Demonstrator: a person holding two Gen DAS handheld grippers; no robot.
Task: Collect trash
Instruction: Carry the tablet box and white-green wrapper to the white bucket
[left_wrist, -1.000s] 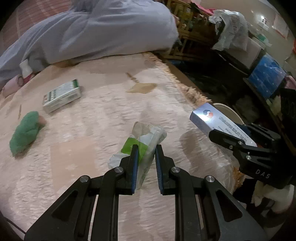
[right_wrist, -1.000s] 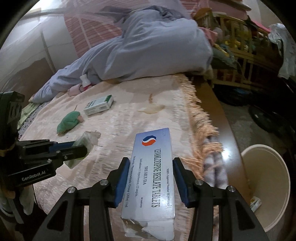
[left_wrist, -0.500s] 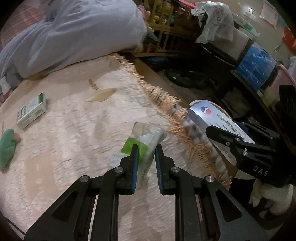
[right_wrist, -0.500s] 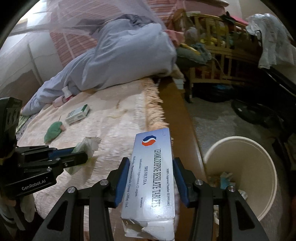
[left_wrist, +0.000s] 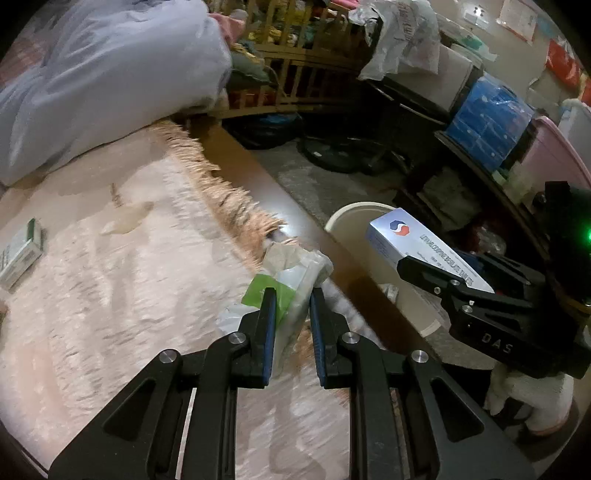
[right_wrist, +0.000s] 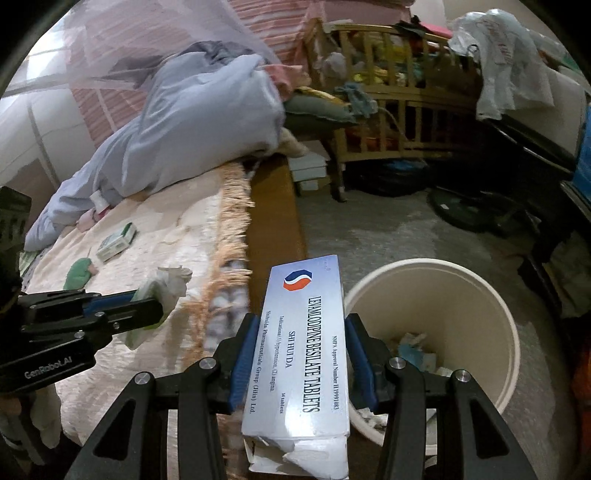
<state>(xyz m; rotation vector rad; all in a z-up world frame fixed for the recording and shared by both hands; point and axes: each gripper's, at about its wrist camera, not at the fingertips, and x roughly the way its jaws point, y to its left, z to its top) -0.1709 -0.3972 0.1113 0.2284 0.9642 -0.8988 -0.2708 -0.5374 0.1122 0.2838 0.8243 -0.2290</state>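
My left gripper (left_wrist: 290, 295) is shut on a crumpled white and green wrapper (left_wrist: 291, 273), held over the fringed edge of the bed. The same wrapper (right_wrist: 166, 284) shows at the left of the right wrist view. My right gripper (right_wrist: 299, 325) is shut on a white tablet box (right_wrist: 306, 332) with a red and blue logo, just left of a cream waste bin (right_wrist: 491, 295) on the floor. In the left wrist view that tablet box (left_wrist: 413, 240) hangs in front of the bin (left_wrist: 351, 218). Scraps lie inside the bin.
On the pink bedspread (left_wrist: 110, 277) lie a green and white carton (left_wrist: 20, 247), also (right_wrist: 116, 242), and a green soft thing (right_wrist: 79, 271). A grey-blue quilt (right_wrist: 192, 129) is heaped at the bed's far end. A wooden crib (right_wrist: 391, 122) and dark clutter stand beyond the floor.
Both grippers have swung right, from over the bedspread to the bed's fringed edge, each with its item still held. The bin has come into fuller view beside the tablet box.
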